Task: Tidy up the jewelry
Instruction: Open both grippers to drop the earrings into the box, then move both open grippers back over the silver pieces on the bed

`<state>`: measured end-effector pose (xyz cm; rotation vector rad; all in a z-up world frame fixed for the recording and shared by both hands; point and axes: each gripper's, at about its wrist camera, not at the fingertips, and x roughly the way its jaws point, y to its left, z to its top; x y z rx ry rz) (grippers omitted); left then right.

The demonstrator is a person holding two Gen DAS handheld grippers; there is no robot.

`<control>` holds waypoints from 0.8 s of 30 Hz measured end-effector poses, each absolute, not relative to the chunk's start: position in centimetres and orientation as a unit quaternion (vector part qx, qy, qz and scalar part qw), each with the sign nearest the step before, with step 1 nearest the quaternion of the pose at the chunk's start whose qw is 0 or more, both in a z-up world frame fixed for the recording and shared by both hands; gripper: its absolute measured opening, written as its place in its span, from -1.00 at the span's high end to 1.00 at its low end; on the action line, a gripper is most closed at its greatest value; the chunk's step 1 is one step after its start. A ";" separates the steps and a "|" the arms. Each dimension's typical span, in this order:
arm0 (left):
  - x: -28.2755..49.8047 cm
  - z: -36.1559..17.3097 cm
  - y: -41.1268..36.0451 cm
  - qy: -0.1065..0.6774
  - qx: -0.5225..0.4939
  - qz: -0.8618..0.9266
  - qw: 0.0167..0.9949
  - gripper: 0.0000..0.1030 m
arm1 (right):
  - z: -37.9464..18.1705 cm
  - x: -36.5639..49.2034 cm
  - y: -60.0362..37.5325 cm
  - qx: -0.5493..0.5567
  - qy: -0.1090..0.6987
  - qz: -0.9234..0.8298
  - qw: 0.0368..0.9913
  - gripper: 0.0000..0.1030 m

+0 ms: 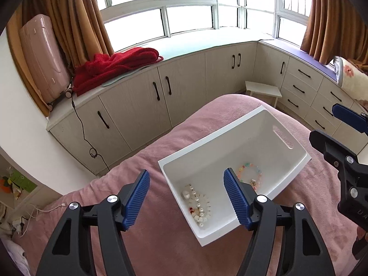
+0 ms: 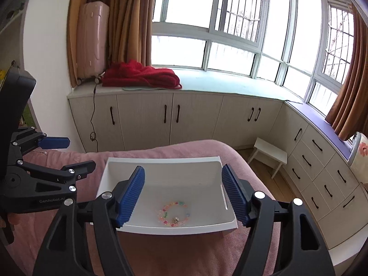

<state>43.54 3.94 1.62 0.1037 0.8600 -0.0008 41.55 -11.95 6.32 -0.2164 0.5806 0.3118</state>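
A white plastic bin (image 1: 271, 124) sits on the pink bed cover (image 1: 147, 161). Inside lie a pearl bead bracelet (image 1: 199, 204) at its near left and a pastel bead bracelet (image 1: 250, 174) to the right. My left gripper (image 1: 186, 197) is open and empty, hovering above the bin's near corner. In the right wrist view the bin (image 2: 161, 165) holds the pastel bracelet (image 2: 173, 214); the pearl one is hidden. My right gripper (image 2: 182, 195) is open and empty above the bin. The left gripper (image 2: 69, 158) shows at the left, the right gripper (image 1: 340, 124) at the left wrist view's right edge.
Beige cabinets (image 1: 147, 105) run under the bay window. On the sill lie a red knit (image 1: 115, 66) and a pink suitcase (image 1: 43, 57). A small white stool (image 1: 264, 90) stands on the floor past the bed. A white cable (image 1: 46, 211) lies at the bed's left.
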 end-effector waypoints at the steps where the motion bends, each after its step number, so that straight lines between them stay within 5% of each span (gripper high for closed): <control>1: 42.7 2.1 4.0 0.409 0.050 -0.003 0.911 -0.47 | 6.9 40.6 -12.2 -0.103 0.275 0.156 0.943 -0.35; 12: 32.3 3.3 3.8 0.359 0.047 -0.024 0.932 -0.69 | 8.2 31.6 -14.9 -0.104 0.240 0.164 0.951 -0.52; 24: 26.4 -3.7 0.6 0.404 0.035 -0.086 0.910 -0.80 | 0.7 27.0 -16.3 -0.064 0.304 0.173 0.935 -0.58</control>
